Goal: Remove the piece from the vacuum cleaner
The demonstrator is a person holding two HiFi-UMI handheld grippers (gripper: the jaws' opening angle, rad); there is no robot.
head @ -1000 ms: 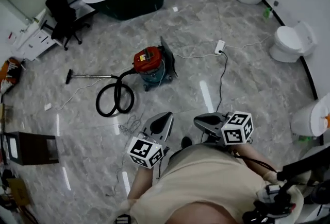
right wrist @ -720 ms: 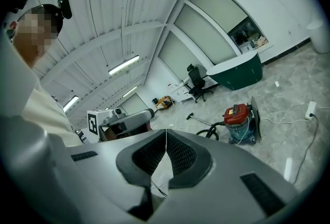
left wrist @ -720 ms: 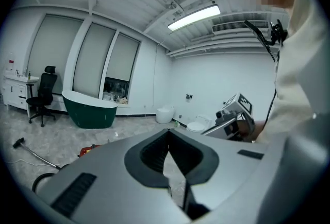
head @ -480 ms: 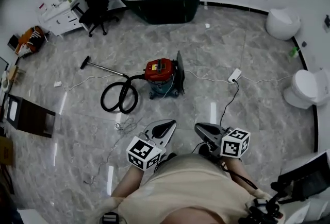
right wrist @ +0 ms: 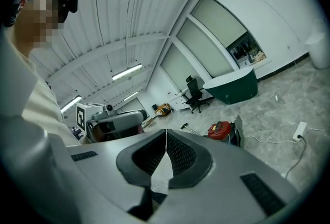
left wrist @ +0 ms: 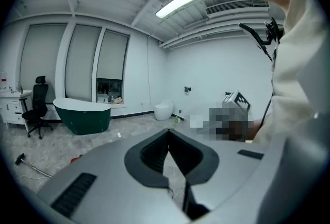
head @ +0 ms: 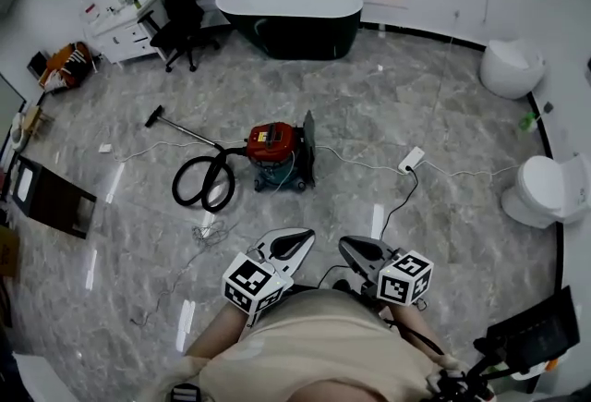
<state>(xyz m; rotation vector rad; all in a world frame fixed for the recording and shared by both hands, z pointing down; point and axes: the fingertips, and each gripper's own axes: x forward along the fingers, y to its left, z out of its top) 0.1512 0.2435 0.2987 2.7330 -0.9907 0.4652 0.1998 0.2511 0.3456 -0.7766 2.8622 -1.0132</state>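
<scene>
The red-lidded canister vacuum cleaner (head: 274, 149) stands on the grey marble floor (head: 443, 141). Its black looped hose (head: 199, 183) trails leftward. The cleaner sits well ahead of both tools, almost straight beyond the left gripper (head: 294, 239), which is nearer than the right gripper (head: 351, 248). Both have their jaws pressed together, empty.

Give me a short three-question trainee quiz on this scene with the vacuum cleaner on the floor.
1. True or false: the vacuum cleaner stands on the floor, out of touch with both grippers.
2. In the head view, the coiled black hose lies on which side of the vacuum cleaner? A left, B right, C on top.
3. How do the jaws of the left gripper and the right gripper stand?
Key: 1 true; 2 A; 3 together, with nothing between them.
</scene>
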